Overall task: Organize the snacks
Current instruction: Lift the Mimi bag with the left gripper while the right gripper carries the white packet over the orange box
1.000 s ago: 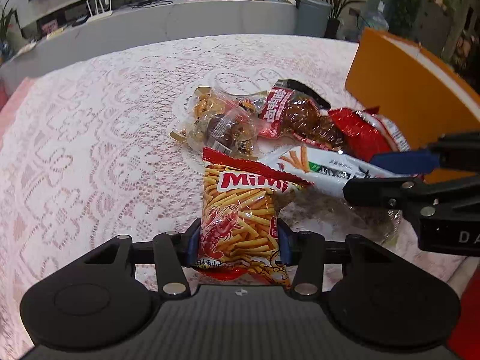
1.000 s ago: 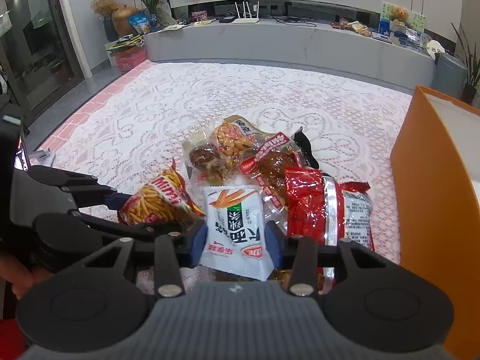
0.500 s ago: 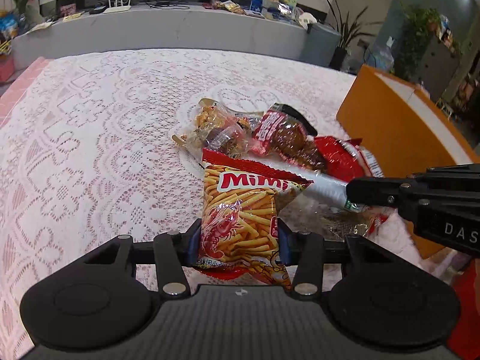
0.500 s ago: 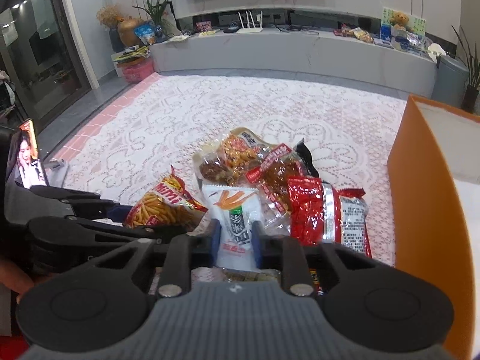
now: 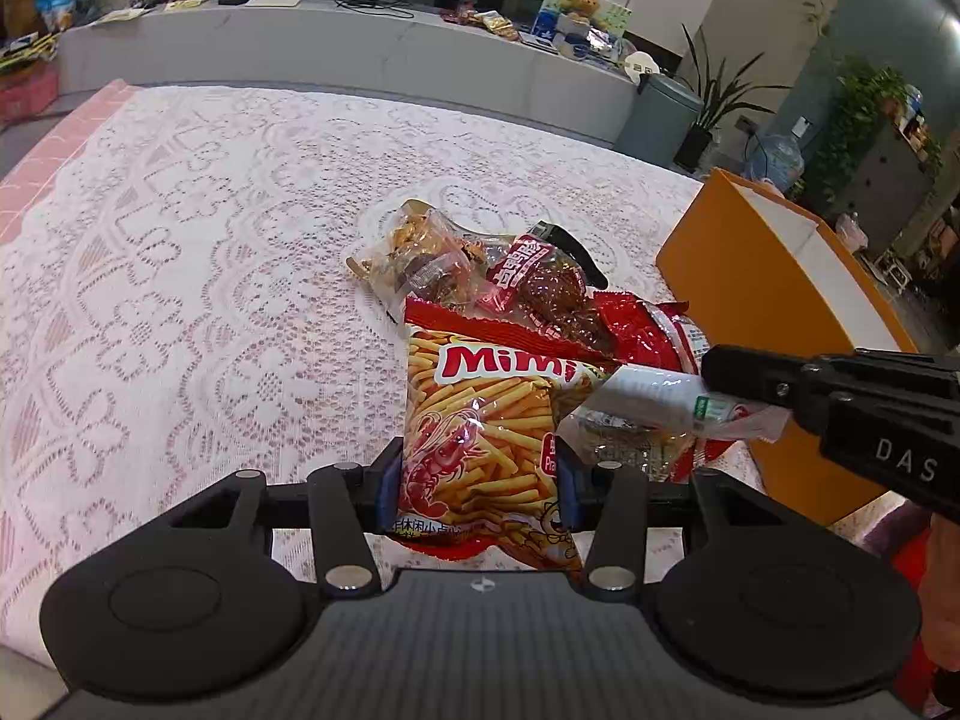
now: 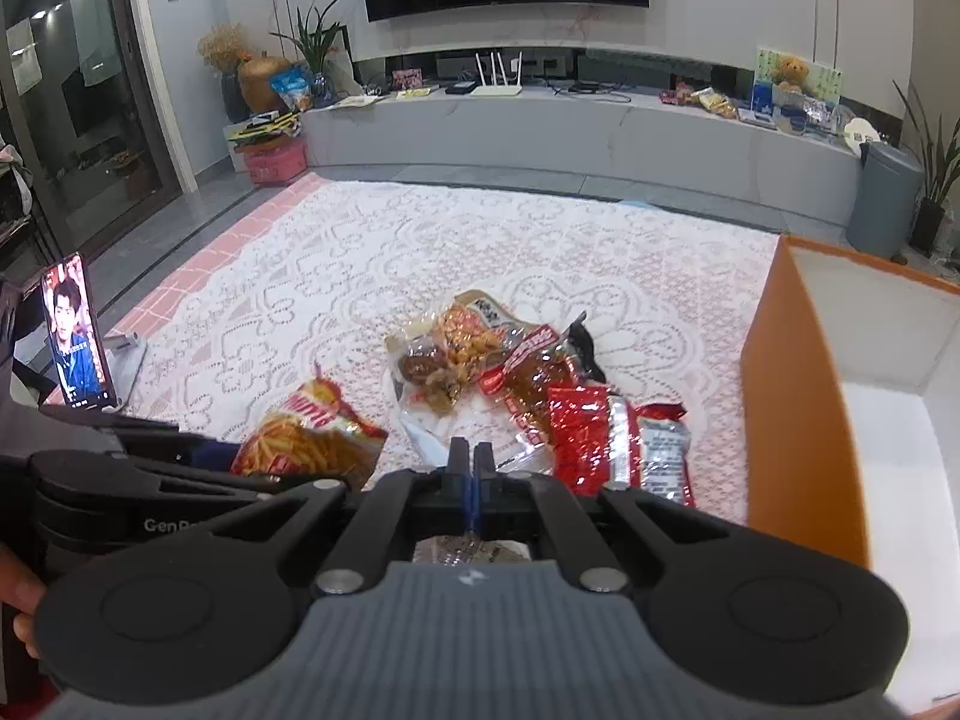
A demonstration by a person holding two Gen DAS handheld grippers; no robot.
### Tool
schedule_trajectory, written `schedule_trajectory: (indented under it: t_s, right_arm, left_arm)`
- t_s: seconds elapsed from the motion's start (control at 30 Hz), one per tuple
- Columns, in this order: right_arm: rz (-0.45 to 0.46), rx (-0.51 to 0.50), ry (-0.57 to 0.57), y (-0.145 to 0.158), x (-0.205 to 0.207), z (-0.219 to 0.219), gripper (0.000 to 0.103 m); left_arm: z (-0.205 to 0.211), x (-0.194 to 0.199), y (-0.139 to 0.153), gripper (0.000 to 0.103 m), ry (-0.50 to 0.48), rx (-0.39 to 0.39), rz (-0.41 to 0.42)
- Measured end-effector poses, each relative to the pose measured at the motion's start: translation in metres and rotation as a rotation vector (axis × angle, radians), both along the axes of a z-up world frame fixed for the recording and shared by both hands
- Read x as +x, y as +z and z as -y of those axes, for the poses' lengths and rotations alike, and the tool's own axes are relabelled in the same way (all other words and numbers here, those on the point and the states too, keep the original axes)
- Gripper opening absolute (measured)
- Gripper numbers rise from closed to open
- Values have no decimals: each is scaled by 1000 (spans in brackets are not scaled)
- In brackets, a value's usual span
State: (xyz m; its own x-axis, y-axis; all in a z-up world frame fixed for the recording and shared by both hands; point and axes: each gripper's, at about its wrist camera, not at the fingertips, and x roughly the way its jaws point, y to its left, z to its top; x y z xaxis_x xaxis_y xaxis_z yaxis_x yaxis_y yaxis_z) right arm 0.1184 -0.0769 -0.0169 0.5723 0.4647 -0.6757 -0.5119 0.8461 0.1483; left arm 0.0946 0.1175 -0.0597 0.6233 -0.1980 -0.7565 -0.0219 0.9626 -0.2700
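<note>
My left gripper [image 5: 477,480] is shut on a red and yellow Mimi snack bag [image 5: 486,426] and holds it above the lace tablecloth. The bag also shows in the right wrist view [image 6: 309,441]. My right gripper [image 6: 471,471] is shut on a white snack packet [image 5: 651,399], lifted off the pile; the packet hangs mostly hidden below the jaws. A clear bag of brown snacks [image 6: 447,357], a red-labelled meat packet [image 6: 534,375] and a shiny red packet [image 6: 591,438] lie on the cloth. The open orange box [image 6: 798,414] stands at the right.
A phone [image 6: 75,339] on a stand plays video at the table's left edge. The lace cloth [image 5: 180,276] covers the table. A grey counter [image 6: 600,126] with a router and clutter runs along the far wall.
My right gripper closed fully on the white packet and lifted it from the pile. Both grippers rose, with the left still holding the Mimi bag.
</note>
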Motion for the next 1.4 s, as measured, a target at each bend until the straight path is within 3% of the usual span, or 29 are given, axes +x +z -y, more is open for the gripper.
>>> schedule_trajectory:
  t_s: [0.4,0.6,0.67,0.8,1.13,1.3,1.4]
  right_arm:
    - [34,13,2,20,-13,18,0]
    - [-39,-9,16,4,-18,27,0]
    - [-54,-16,25,-1,-16,28,5]
    - [-12,-66,29,-7,-8,20,38]
    - [30,-263,207,-25,22,-40,43]
    - [-76,-378,321,-40,53,-75,63]
    - [-139,-431,363,-50,67,-89,66]
  left_arm:
    - [17,-9,9,54,6,3,-5]
    - [20,-10,-5,54,28,0,-49]
    - [18,-8,-7,54,44,6,-57]
    - [11,-1,-9,54,68,3,-57]
    - [-14,19,-18,54,124,9,-63]
    - [-26,25,-27,54,136,-23,-58]
    - [-30,28,-31,54,143,-31,-61]
